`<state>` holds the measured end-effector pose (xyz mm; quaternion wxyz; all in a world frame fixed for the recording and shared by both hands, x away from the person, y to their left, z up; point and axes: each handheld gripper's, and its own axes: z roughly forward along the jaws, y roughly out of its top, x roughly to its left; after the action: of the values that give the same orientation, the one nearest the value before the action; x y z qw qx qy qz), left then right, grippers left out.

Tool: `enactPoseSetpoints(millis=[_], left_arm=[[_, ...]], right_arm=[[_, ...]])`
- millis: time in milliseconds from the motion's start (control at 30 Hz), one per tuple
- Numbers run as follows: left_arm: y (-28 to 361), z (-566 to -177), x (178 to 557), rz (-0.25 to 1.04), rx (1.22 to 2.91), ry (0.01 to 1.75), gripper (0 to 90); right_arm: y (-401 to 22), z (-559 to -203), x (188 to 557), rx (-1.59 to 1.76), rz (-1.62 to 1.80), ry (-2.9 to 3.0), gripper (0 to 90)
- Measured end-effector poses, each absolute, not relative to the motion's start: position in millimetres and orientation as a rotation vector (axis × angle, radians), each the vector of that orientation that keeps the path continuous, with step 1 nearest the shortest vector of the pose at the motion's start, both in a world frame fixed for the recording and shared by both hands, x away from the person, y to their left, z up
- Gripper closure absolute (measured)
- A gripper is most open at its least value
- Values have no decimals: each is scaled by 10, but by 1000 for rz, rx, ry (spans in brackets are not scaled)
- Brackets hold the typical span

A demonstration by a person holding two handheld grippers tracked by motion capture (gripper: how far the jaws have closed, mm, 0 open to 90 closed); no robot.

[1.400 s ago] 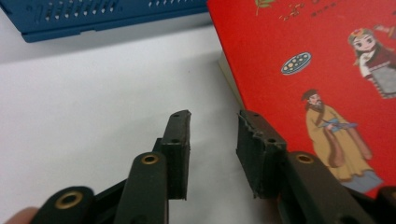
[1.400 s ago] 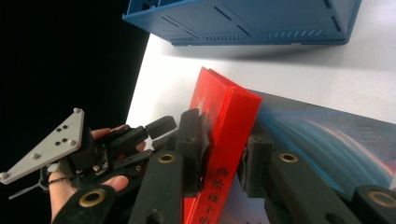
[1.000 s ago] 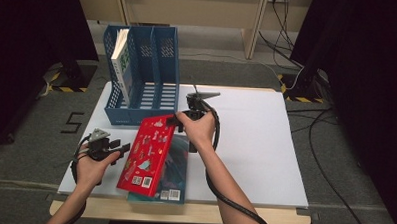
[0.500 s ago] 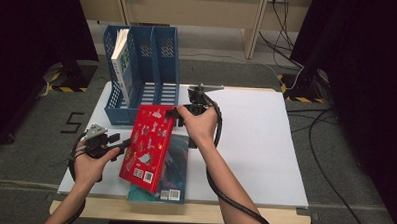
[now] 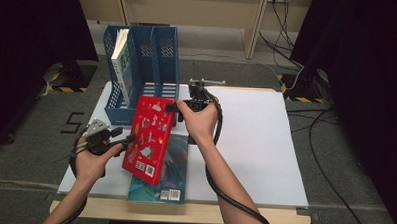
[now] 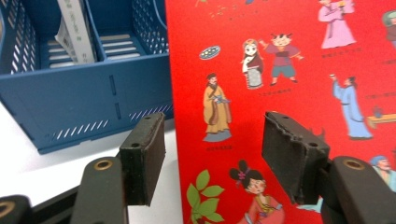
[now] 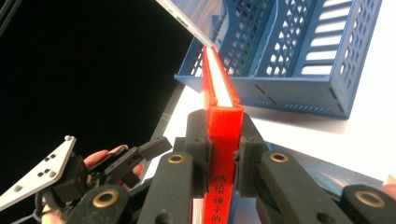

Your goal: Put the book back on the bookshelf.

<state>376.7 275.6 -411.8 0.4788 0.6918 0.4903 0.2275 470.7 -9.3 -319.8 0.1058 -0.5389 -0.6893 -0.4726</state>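
Lighting: even overhead light, table (image 5: pixel 265 144) bright, surroundings dark from 9 to 3 o'clock. Shadows soft. High view slightly soft; gripper views sharp, near jaws blurred at 6 o'clock.

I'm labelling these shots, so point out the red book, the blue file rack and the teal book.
red book (image 5: pixel 148 138): high view, middle of its cover
blue file rack (image 5: pixel 161 55): high view, right divider wall
teal book (image 5: pixel 174 171): high view, exposed right cover
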Motion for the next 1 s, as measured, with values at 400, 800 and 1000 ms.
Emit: enactPoseSetpoints(millis=[400, 800, 1000], left_arm=[[2629, -3923, 3787, 550, 1692, 1134, 393], [2489, -3762, 3746, 520, 1686, 1064, 381], [2447, -3731, 3737, 518, 1702, 1053, 361]], right_arm=[[-52, -3094, 4696, -1585, -1468, -2066, 801], [-1, -3029, 4690, -1579, -1517, -2098, 801], [8, -3028, 4692, -1577, -1533, -2100, 802]])
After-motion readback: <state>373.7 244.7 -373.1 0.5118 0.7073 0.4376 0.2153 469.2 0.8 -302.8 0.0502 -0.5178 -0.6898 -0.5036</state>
